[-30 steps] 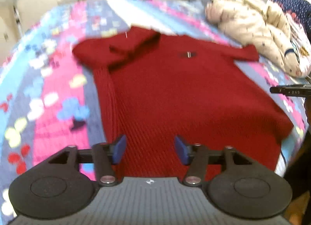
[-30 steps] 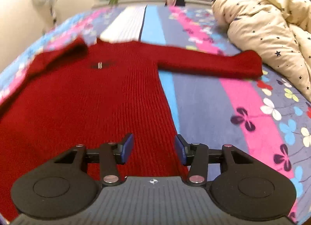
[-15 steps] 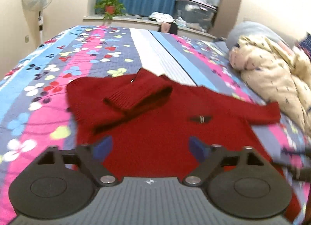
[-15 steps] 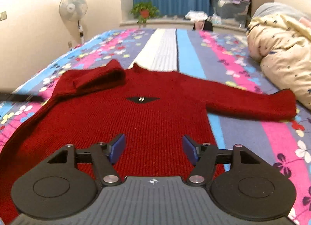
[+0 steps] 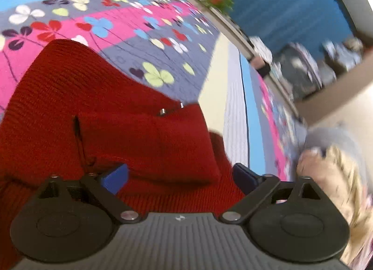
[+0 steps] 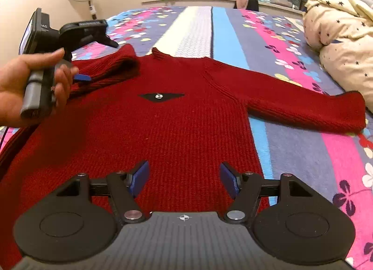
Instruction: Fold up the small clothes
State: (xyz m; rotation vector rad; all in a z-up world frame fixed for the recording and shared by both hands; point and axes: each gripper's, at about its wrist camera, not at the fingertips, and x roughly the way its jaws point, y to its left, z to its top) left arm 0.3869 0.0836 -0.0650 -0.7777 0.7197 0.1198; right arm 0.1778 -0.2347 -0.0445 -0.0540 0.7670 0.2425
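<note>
Right wrist view shows the dark red ribbed knit sweater (image 6: 177,116) lying face up on the bed with the flower-striped pink, blue and grey cover (image 6: 303,158), its neck toward twelve o'clock and its hem at six, under the camera. The sleeve at three o'clock (image 6: 307,109) lies stretched flat, its cuff just beside the cream star-print quilt (image 6: 342,41). The sleeve at ten o'clock (image 6: 109,69) is already doubled back on the shoulder in a loose hump. The right gripper (image 6: 184,176) hovers over the lower body of the sweater with its blue-padded fingers (image 6: 139,176) wide apart, holding nothing.

At nine o'clock the person's left hand (image 6: 35,83) carries the left gripper (image 6: 84,77) tipped over that folded sleeve. In the left wrist view the left gripper (image 5: 179,178) also stands spread apart, the red sleeve roll filling the gap between the fingers (image 5: 115,178) but not pinched; whether the pads touch the knit I cannot tell, as the picture is blurred.

The step in hand looks like tidying the first sleeve fold. Next, I judge, the left gripper needs to close on the sleeve edge and lay it flat across the chest, while the right one reaches toward three o'clock for the outstretched sleeve. The thick knit may spring back unless pressed down.
</note>
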